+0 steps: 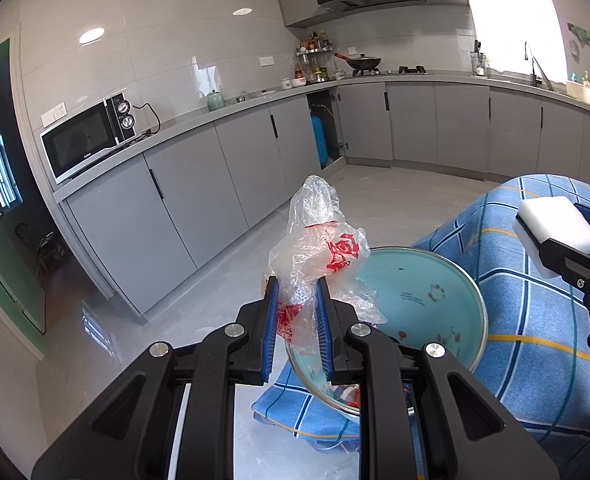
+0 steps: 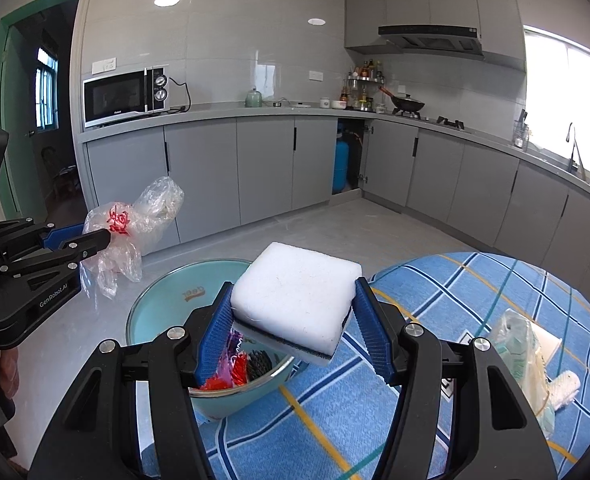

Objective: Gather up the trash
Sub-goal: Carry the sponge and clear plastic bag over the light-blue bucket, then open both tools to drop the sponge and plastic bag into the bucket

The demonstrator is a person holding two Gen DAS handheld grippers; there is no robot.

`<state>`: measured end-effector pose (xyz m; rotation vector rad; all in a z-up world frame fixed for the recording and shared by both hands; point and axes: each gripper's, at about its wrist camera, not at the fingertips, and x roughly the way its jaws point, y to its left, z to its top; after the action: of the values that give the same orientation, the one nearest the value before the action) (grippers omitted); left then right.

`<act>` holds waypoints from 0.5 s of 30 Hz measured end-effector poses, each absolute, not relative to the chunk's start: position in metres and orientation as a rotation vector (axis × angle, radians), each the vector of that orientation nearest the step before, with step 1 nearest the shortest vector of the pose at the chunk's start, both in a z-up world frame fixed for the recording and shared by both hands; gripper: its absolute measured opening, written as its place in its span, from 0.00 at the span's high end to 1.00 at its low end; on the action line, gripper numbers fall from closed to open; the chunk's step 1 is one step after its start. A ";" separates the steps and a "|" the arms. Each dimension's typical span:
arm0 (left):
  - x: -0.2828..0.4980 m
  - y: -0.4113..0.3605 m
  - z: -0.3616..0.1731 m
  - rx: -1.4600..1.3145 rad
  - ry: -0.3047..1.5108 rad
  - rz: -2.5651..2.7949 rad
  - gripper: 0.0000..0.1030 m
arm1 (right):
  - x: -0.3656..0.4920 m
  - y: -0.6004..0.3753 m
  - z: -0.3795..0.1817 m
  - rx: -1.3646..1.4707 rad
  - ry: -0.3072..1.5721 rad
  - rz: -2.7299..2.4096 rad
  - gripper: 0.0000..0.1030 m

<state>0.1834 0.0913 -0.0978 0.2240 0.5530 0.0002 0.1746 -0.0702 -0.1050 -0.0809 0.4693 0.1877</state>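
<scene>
My left gripper (image 1: pixel 297 292) is shut on a crumpled clear plastic bag with red print (image 1: pixel 319 248) and holds it above the near rim of a light blue basin (image 1: pixel 435 280). The bag also shows in the right wrist view (image 2: pixel 135 224), left of the basin (image 2: pixel 155 304). My right gripper (image 2: pixel 293 292) is shut on a white foam block (image 2: pixel 295 296) and holds it over the basin. The foam block shows at the right edge of the left wrist view (image 1: pixel 555 224). Colourful wrappers (image 2: pixel 235 368) lie in the basin.
The basin stands at the edge of a round table with a blue checked cloth (image 2: pixel 455 300). A clear wrapper (image 2: pixel 523 344) and a white roll (image 2: pixel 563 392) lie on the cloth at the right. Grey kitchen cabinets (image 2: pixel 255 160) and a microwave (image 2: pixel 125 96) stand behind.
</scene>
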 end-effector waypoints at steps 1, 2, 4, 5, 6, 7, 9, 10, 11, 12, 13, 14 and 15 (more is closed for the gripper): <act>0.184 0.091 -0.098 0.223 0.554 0.002 0.82 | 0.176 -0.069 -0.105 -0.082 0.470 0.191 0.42; 0.184 0.090 -0.099 0.223 0.556 0.002 0.82 | 0.177 -0.069 -0.106 -0.083 0.472 0.194 0.42; 0.185 0.090 -0.099 0.221 0.557 0.004 0.82 | 0.179 -0.066 -0.108 -0.086 0.476 0.200 0.42; 0.186 0.091 -0.100 0.220 0.559 0.003 0.82 | 0.180 -0.064 -0.108 -0.088 0.478 0.203 0.42; 0.186 0.092 -0.100 0.220 0.560 0.004 0.82 | 0.182 -0.063 -0.110 -0.090 0.481 0.207 0.42; 0.187 0.092 -0.100 0.218 0.561 0.005 0.82 | 0.183 -0.061 -0.111 -0.092 0.484 0.211 0.42; 0.189 0.093 -0.100 0.216 0.564 0.006 0.82 | 0.186 -0.058 -0.112 -0.094 0.488 0.218 0.42; 0.189 0.093 -0.101 0.216 0.566 0.006 0.82 | 0.187 -0.056 -0.112 -0.096 0.489 0.222 0.42; 0.190 0.094 -0.102 0.215 0.568 0.007 0.80 | 0.189 -0.054 -0.113 -0.098 0.490 0.227 0.42; 0.191 0.095 -0.102 0.214 0.570 0.007 0.79 | 0.192 -0.052 -0.114 -0.101 0.492 0.233 0.42; 0.192 0.095 -0.104 0.215 0.574 0.007 0.79 | 0.194 -0.050 -0.115 -0.102 0.493 0.238 0.41; 0.193 0.095 -0.104 0.214 0.577 0.008 0.78 | 0.196 -0.049 -0.116 -0.103 0.494 0.243 0.40; 0.194 0.096 -0.104 0.213 0.578 0.011 0.77 | 0.199 -0.047 -0.117 -0.101 0.496 0.260 0.40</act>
<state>0.1935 0.0960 -0.1045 0.2128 0.5778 0.0107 0.1992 -0.0467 -0.1170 -0.1015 0.4965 0.2599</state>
